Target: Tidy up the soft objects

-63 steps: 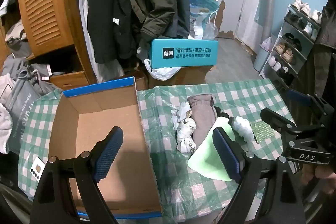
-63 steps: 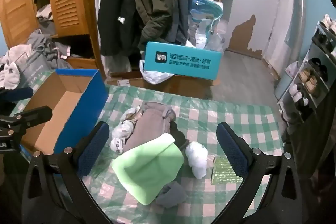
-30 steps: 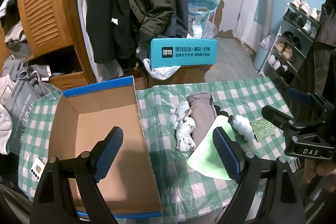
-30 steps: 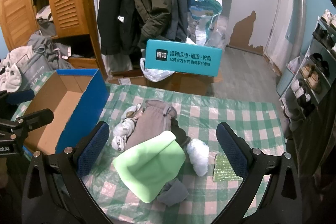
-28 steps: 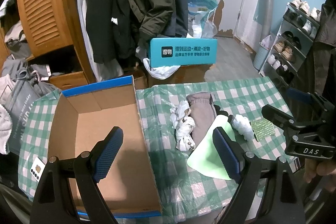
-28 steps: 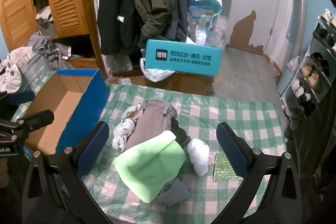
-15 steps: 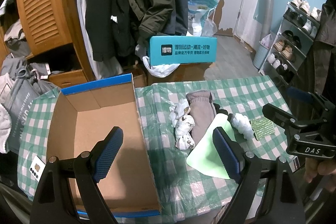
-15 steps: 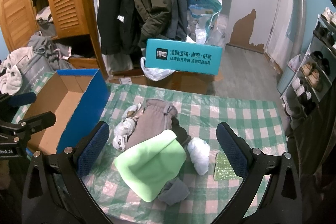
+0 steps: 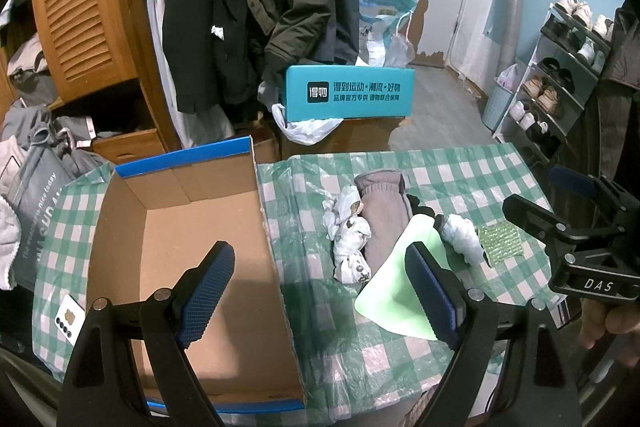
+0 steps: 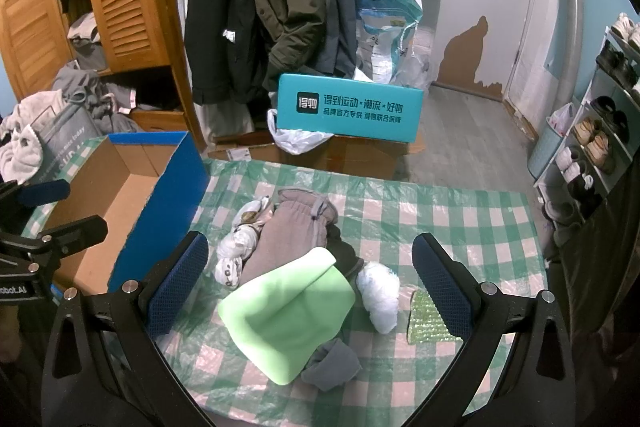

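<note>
Table [image 10: 460, 223]: it carries a green checked cloth under a clear plastic sheet; the box stands on its left part, the soft pile on the middle and right.
Cardboard box [image 9: 192, 251]: large, open at the top, blue outside; inside I see only bare brown cardboard, nothing is put in it yet.
Teal box [image 10: 348, 107]: closed, beyond the far edge of the table; its content is hidden.
Green cloth [image 10: 288, 311]: the biggest soft piece, at the near side of the pile, lying partly over the grey sweatpants [image 10: 292, 231].
White patterned cloth [image 10: 240, 247]: crumpled, touching the left side of the sweatpants, between them and the box.
White bundle [image 10: 380, 291]: just right of the green cloth.
Dark grey cloth [image 10: 332, 363]: small, half under the near edge of the green cloth.
Left gripper [image 9: 316, 279]: jaws wide apart, empty, above the near right wall of the box.
Right gripper [image 10: 308, 283]: jaws wide apart, empty, above the green cloth.
Risk: the pieces overlap, so I think one pinch can lift two at once or drag the plastic sheet.
Risk: the green cloth is loose and can catch on the box wall and hang outside.
</note>
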Motion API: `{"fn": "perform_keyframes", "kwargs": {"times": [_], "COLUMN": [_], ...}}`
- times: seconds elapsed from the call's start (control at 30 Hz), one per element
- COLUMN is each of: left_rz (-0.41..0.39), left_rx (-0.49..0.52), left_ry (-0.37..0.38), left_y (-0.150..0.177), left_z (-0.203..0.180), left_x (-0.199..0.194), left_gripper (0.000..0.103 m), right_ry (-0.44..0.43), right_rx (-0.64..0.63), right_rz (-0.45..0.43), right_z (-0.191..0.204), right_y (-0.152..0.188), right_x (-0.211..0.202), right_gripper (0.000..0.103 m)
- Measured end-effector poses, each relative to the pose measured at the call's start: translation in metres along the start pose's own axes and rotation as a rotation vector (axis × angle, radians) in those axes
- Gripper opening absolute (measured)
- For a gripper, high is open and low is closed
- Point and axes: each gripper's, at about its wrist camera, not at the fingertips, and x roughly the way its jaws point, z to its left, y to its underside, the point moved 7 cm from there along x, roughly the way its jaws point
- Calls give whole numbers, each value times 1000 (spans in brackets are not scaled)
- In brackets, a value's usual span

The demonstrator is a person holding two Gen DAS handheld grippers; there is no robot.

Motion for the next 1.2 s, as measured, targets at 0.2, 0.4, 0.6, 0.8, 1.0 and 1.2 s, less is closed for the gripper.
{"fn": "perform_keyframes", "kwargs": {"times": [0.2,0.4,0.6,0.8,1.0,1.2], "left_rz": [2,2,3,5,7,16], "left_rx": [-1,0,-1,0,-2,-1], "left_ry": [1,1,0,1,5,11], "left_y": [1,-1,-2,-2,-2,12], "left_z": [0,1,1,1,1,-7], "left_x": [0,0,0,0,0,2], "left_gripper": [88,88,88,88,88,88], "right_ry": [-1,-2,-2,-3,-3,10], "right_rx": [1,1,3,3,4,8], "right_rz": [1,1,2,2,2,6], "right_z": [-1,-1,-1,-2,-3,-12], "right_y": [0,0,0,0,-1,6], "right_x": [0,0,0,-1,-1,1], "right_gripper": [101,101,101,101,101,101]}}
